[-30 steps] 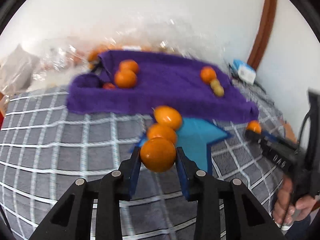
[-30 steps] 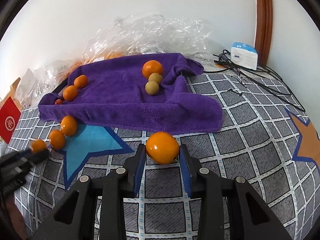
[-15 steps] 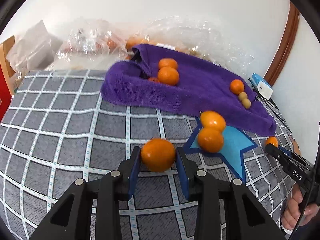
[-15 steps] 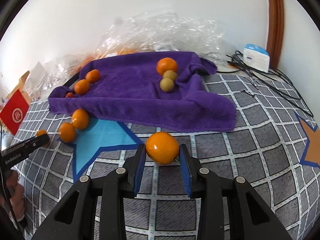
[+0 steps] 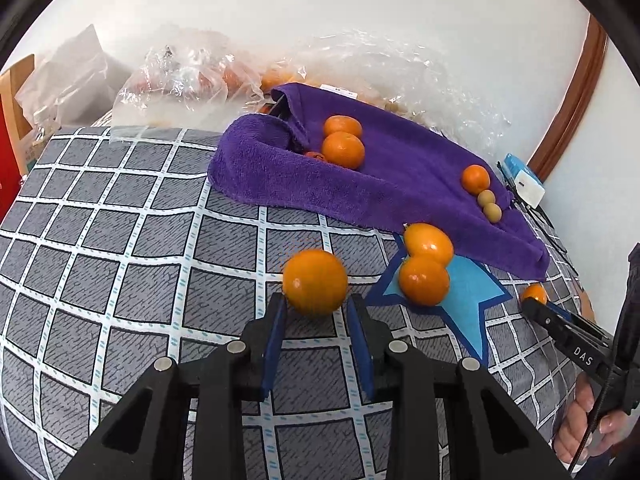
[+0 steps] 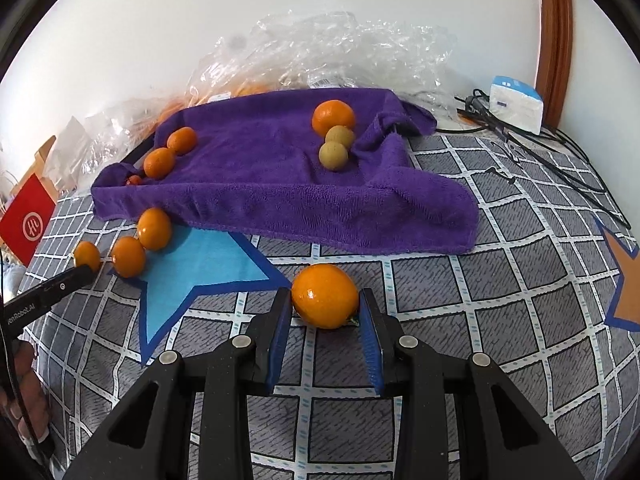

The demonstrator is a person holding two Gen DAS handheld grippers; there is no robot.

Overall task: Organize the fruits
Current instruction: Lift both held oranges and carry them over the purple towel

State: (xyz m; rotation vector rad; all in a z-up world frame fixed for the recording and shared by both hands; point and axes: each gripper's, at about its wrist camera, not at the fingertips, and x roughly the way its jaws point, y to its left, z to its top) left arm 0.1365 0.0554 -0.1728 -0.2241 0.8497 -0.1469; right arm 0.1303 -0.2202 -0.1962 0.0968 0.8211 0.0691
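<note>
My left gripper [image 5: 316, 300] hangs over the grey checked cloth, left of two oranges [image 5: 426, 264] on a blue star. Its jaws are closing, and a blurred orange [image 5: 314, 282] sits far out between the fingertips, which still touch its lower sides. My right gripper [image 6: 325, 300] is shut on another orange [image 6: 325, 295] low over the cloth, in front of the purple towel [image 6: 260, 184]. On the towel lie three oranges and two small tan fruits [image 6: 335, 148]. Each view shows the other gripper at its edge, the left gripper [image 6: 82, 270] and the right gripper [image 5: 538, 306].
Crumpled clear plastic bags [image 6: 340, 52] with more fruit lie behind the towel by the wall. A white box [image 6: 516, 104] with black cables sits at the back right, a red card [image 6: 28, 224] at the left. A hand [image 5: 588, 432] holds the right gripper's handle.
The left gripper moved left, off the blue star and onto the grey squares. Its orange has slid out towards the fingertips. The right gripper kept still with its orange.
</note>
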